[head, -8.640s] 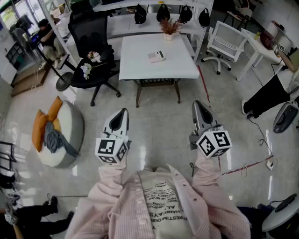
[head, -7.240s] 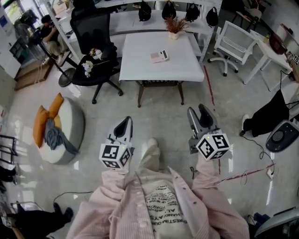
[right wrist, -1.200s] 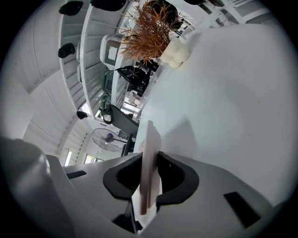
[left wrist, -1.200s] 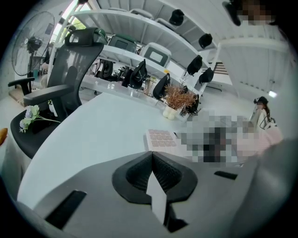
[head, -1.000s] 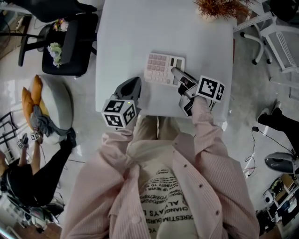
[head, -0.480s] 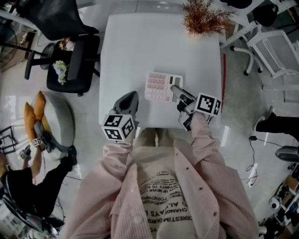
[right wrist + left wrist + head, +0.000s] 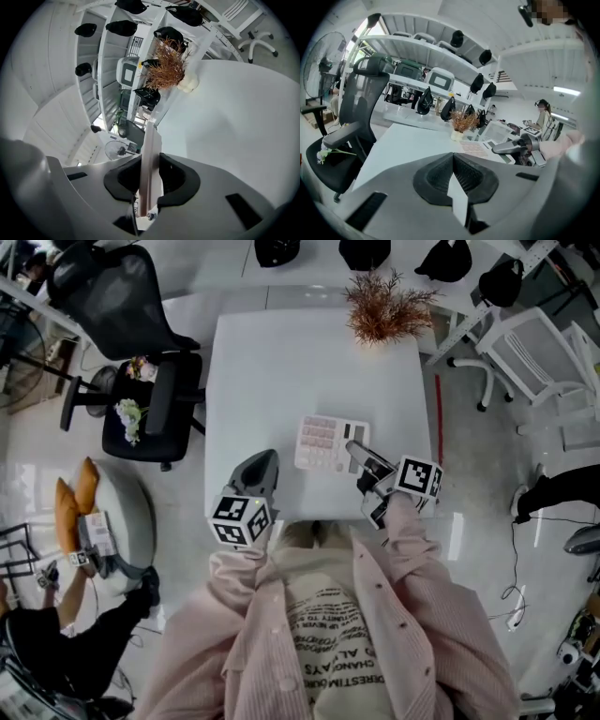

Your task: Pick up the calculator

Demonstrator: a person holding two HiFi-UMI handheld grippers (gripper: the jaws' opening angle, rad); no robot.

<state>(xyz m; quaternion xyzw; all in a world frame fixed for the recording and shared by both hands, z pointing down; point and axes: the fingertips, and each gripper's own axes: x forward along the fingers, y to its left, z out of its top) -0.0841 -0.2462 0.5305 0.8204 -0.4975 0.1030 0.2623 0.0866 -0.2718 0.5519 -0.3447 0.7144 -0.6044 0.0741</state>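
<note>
Grips the pink calculator point(image 7: 328, 441) edgewise between right gripper point(image 7: 354, 450) pads; holds left gripper point(image 7: 262, 461) pads pressed together, empty, over white table point(image 7: 281, 362).

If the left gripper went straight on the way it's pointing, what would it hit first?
Probably the bare white tabletop ahead of the left gripper. The calculator is off to its right. Depth is unclear.

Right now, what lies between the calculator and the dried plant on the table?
Nothing: in the head view, only bare white table runs from the calculator to the dried plant.
</note>
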